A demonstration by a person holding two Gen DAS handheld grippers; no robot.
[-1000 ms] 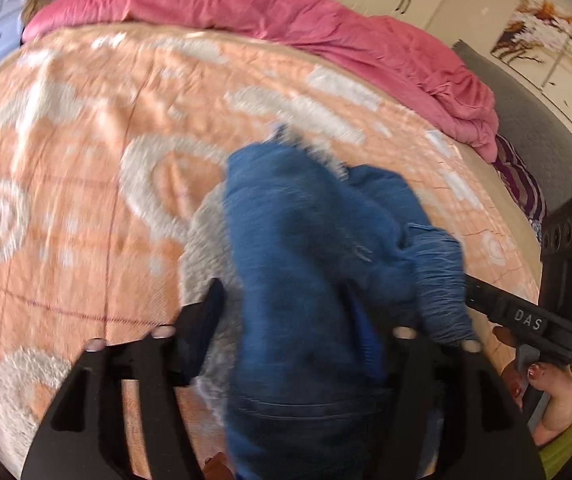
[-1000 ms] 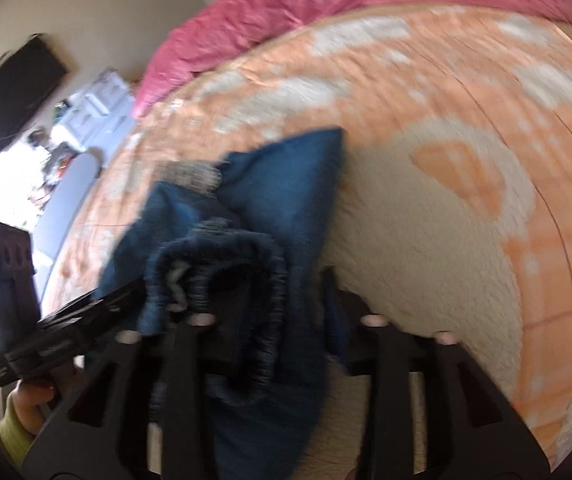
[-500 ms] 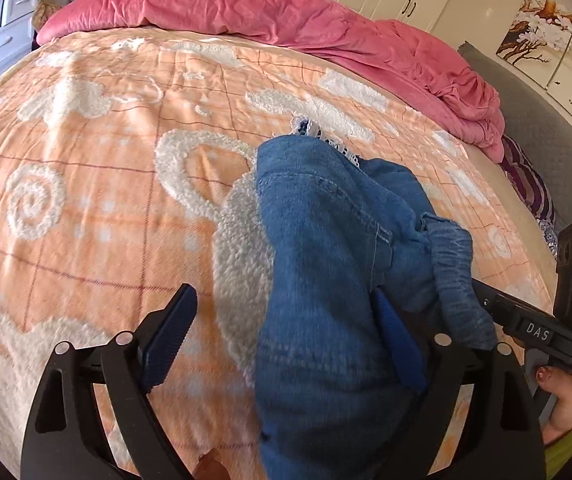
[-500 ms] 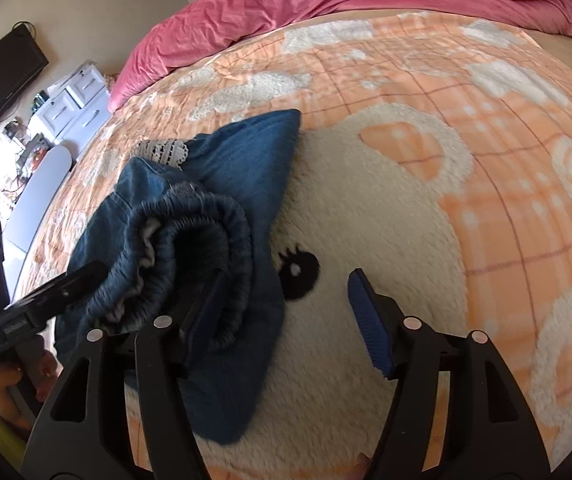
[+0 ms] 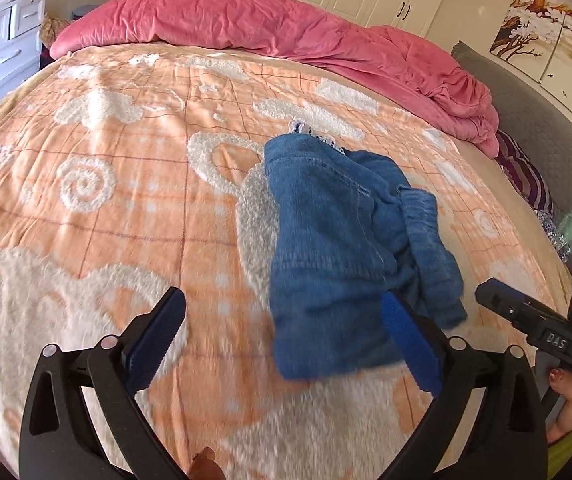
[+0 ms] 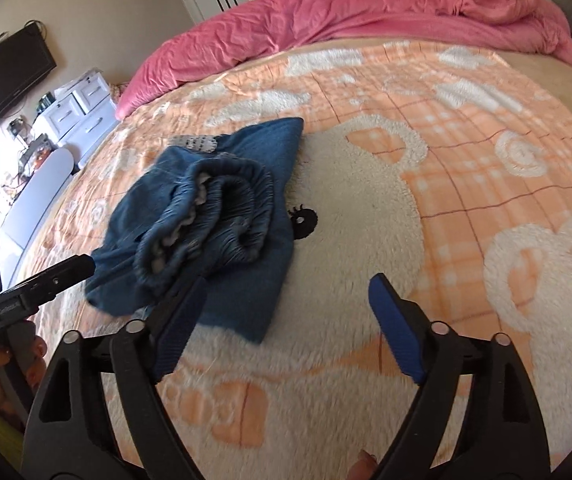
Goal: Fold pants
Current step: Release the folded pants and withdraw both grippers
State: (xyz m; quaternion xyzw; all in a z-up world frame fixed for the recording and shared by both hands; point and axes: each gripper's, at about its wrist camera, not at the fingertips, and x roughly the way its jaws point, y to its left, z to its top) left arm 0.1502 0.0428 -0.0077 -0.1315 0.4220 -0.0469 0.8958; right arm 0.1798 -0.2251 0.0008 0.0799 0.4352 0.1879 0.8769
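Both grippers have let go. The left gripper [image 5: 282, 330] and right gripper [image 6: 286, 324] have just been opening; their jaws now stand wide, nothing pinched between the pads. A second ago each was clamped on denim close against the camera; now both have pulled back. The pants [image 5: 341, 248] lie in a folded bundle on the orange blanket [image 5: 126, 168], waistband [image 6: 222, 216] bunched on top, near the bed's middle. Judgement: fold placed and released; the heap looks lumpy and may need smoothing or one more fold.
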